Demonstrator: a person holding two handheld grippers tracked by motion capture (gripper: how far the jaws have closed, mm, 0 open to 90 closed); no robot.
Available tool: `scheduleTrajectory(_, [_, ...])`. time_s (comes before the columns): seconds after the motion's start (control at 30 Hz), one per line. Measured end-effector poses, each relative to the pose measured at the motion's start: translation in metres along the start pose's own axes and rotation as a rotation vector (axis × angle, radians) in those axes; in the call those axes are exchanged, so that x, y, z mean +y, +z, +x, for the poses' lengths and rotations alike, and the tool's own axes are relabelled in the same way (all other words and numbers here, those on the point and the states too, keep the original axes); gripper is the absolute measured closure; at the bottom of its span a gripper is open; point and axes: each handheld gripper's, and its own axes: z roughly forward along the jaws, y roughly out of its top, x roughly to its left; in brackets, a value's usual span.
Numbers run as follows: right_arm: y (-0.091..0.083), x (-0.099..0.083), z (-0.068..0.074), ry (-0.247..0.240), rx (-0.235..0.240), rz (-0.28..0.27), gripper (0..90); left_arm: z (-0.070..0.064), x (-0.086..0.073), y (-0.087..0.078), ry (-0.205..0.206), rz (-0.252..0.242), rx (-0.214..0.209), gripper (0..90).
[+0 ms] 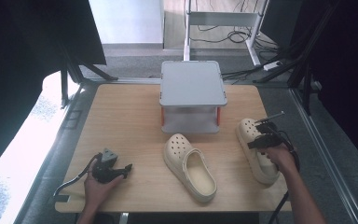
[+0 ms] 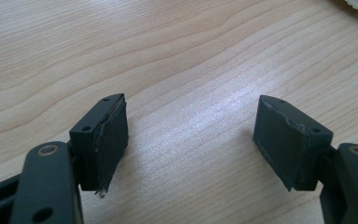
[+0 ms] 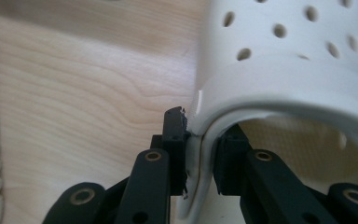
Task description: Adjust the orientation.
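Pale wood grain covers the surface [image 1: 121,116], with a grey 2-tier rack [image 1: 192,84] standing at its far middle. Near the right edge lies a cream clog [image 1: 256,151]; the right tool [image 3: 200,154] has its jaws pinched on the clog's side wall, one inside and one outside. A second cream clog [image 1: 189,166] lies in the middle, just before the rack. The left tool [image 1: 121,170] rests low at the near left, jaws wide apart over bare wood.

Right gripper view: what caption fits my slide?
Right gripper jaws pinch the cream clog's side wall above the wooden table.
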Motion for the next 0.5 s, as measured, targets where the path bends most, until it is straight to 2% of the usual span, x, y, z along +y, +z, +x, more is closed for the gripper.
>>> scheduleTrajectory(0.03, [0.0, -0.001, 0.0, -0.001, -0.019, -0.012, 78.2, 0.0, 0.0, 0.0, 0.0, 0.0, 0.0, 26.6])
scheduleTrajectory(0.1, [-0.007, -0.003, -0.002, 0.002, -0.009, -0.046, 78.3, 0.0, 0.0, 0.0, 0.0, 0.0, 0.0, 26.6])
scheduleTrajectory(0.13, [-0.018, -0.005, -0.002, 0.003, 0.006, -0.096, 78.4, 0.0, 0.0, 0.0, 0.0, 0.0, 0.0, 26.6])
scheduleTrajectory(0.23, [-0.026, -0.007, 0.003, -0.025, -0.003, -0.112, 78.4, 0.0, 0.0, 0.0, 0.001, 0.0, 0.0, 26.6])
scheduleTrajectory(0.27, [-0.033, -0.01, 0.011, -0.057, -0.006, -0.116, 78.5, 0.0, 0.0, 0.0, 0.001, 0.001, 0.002, 26.6])
scheduleTrajectory(0.3, [-0.033, -0.01, 0.011, -0.057, -0.006, -0.116, 78.5, 0.0, 0.0, 0.0, 0.001, 0.001, 0.002, 26.6])
scheduleTrajectory(0.33, [-0.039, -0.013, 0.019, -0.086, 0.008, -0.113, 78.5, 0.0, 0.0, 0.0, 0.001, 0.001, 0.002, 26.6])
scheduleTrajectory(0.43, [-0.041, -0.015, 0.025, -0.098, 0.011, -0.124, 78.4, 0.0, 0.0, 0.0, 0.001, 0.001, 0.002, 26.6])
scheduleTrajectory(0.47, [-0.041, -0.017, 0.034, -0.129, 0.012, -0.127, 78.4, 0.0, 0.0, 0.0, 0.0, -0.001, 0.002, 26.6])
scheduleTrajectory(0.5, [-0.041, -0.017, 0.034, -0.129, 0.012, -0.127, 78.4, 0.0, 0.0, 0.0, -0.001, -0.001, 0.002, 26.6])
